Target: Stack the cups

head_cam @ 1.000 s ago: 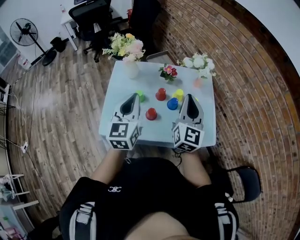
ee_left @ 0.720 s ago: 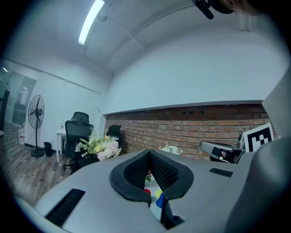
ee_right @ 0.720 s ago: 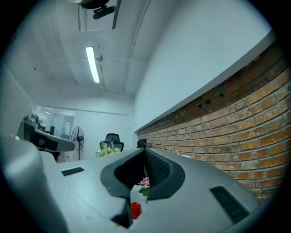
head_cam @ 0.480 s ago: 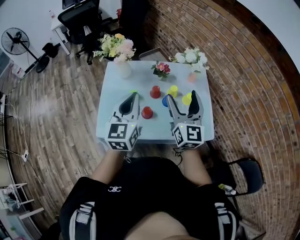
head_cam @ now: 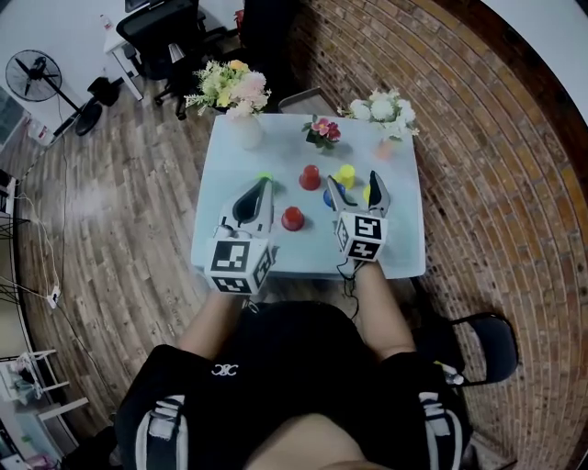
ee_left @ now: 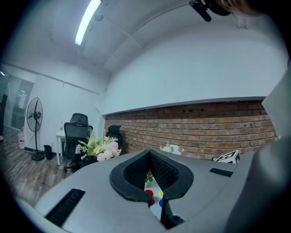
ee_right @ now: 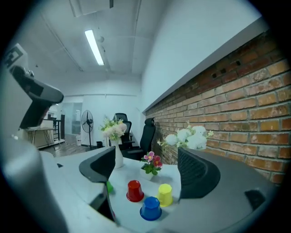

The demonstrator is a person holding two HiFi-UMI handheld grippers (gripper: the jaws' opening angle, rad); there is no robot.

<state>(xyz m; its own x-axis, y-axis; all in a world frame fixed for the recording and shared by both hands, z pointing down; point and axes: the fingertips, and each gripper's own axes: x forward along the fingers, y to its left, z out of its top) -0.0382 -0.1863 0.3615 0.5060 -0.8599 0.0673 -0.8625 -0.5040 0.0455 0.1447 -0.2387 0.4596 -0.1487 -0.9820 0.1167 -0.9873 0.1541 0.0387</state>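
Several small upturned cups stand on the pale blue table: a red cup, a yellow cup, a blue cup, a second red cup and a green cup. My right gripper hovers over the table's right half, its jaws opening with nothing between the pads. Just ahead of the right gripper stand the blue cup, red cup and yellow cup. My left gripper is shut and empty, left of the near red cup. Past its closed tips only slivers of cups show.
At the table's far edge stand a white vase of flowers, a small pot of pink flowers and a pink vase of white flowers. A brick wall runs along the right. Office chairs and a fan stand beyond.
My right gripper has gone from shut to wide apart and has moved forward toward the blue and yellow cups. The left gripper has stayed where it was.
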